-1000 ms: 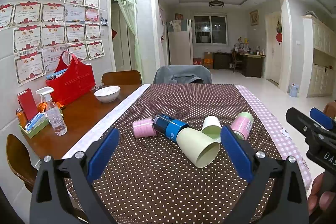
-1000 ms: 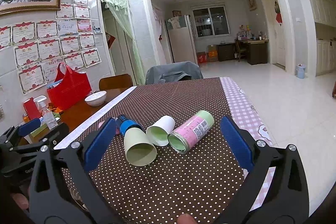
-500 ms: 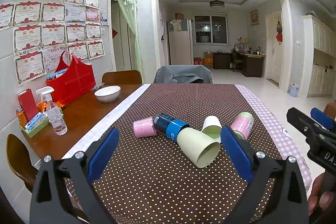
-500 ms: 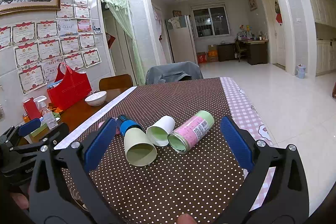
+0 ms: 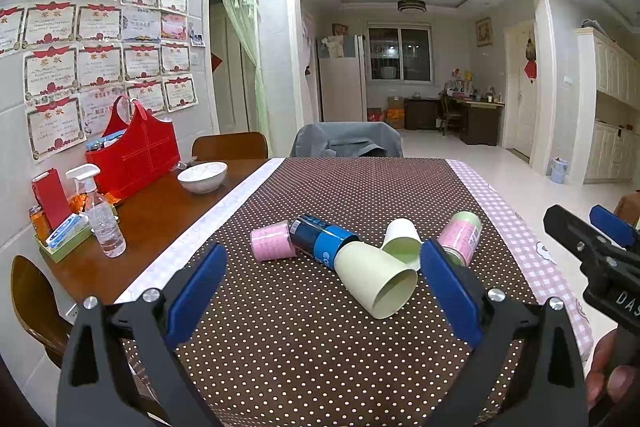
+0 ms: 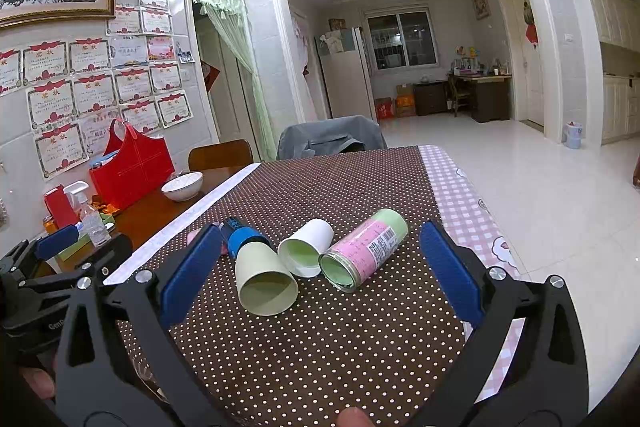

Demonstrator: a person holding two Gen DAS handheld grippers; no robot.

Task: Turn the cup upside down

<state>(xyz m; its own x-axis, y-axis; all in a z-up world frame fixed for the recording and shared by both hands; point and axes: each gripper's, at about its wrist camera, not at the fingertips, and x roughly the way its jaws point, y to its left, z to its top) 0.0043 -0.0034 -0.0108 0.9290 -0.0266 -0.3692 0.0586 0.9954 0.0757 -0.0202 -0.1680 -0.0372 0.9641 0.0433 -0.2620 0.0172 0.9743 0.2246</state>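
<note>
A pale green cup (image 5: pixel 378 281) is seen lying on its side, mouth open toward both cameras, while the left gripper (image 5: pixel 322 291) and right gripper (image 6: pixel 318 273) are held spread apart.

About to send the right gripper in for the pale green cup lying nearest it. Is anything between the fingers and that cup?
Nothing visible lies between the open right gripper and the pale green cup; only bare dotted tablecloth is in front. The cup lies on its side, mouth toward the camera, with the blue can behind and the white cup close at its right.
</note>
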